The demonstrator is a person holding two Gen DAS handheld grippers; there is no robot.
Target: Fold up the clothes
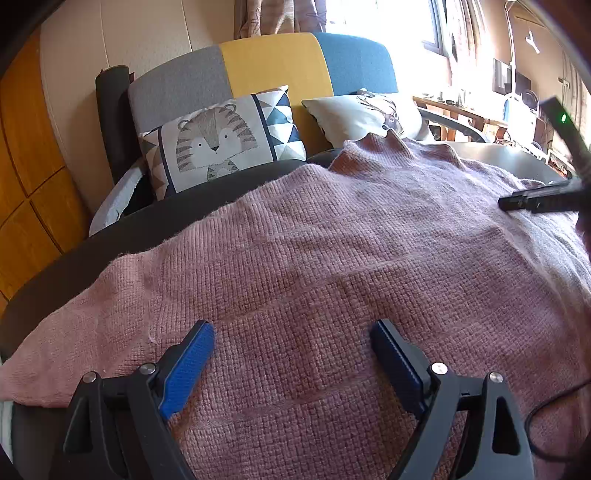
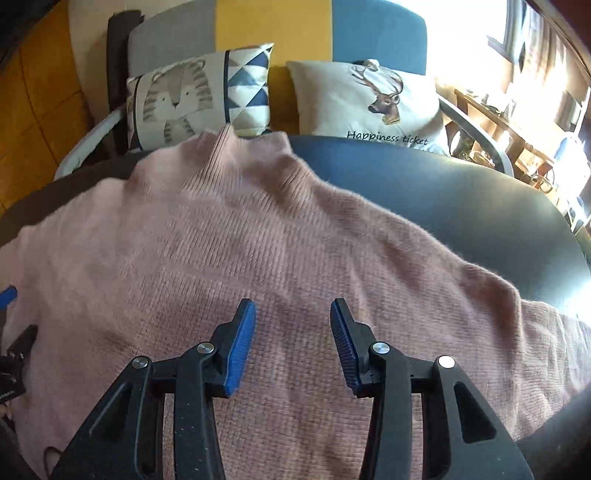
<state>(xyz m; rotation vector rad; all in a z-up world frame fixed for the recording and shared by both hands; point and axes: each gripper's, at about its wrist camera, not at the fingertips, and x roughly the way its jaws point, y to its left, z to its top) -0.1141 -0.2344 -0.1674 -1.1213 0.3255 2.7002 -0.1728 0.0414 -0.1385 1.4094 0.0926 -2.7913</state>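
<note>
— What's nearest you right now?

— My left gripper (image 1: pixel 291 334), its blue pads (image 1: pixel 188 363) spread as wide as they go, nothing between them. Under them lies the pink knitted sweater (image 1: pixel 332 258), spread flat over a dark round table (image 1: pixel 147 229).

— And your other hand?

— My right gripper (image 2: pixel 293 314) hangs over the same sweater (image 2: pixel 229 236), its jaws partly apart and gripping nothing; the knit shows plainly in the gap. In the left wrist view it appears as a dark, blurred shape at the right edge (image 1: pixel 535 201).

— Where does the sweater end?

— Its ribbed collar (image 2: pixel 223 146) points away from me, near the table's far rim. A sleeve trails off to the right, and bare tabletop (image 2: pixel 443 192) shows beyond that shoulder.

— Behind the table?

— A sofa with a grey, yellow and blue back (image 1: pixel 273 62). On it lean a tiger cushion (image 1: pixel 218 144) with a triangle border and a pale deer cushion (image 2: pixel 373 99) lettered "Happiness ticket". To the right stands a cluttered wooden desk (image 1: pixel 461 107), under a bright window (image 1: pixel 388 14).
</note>
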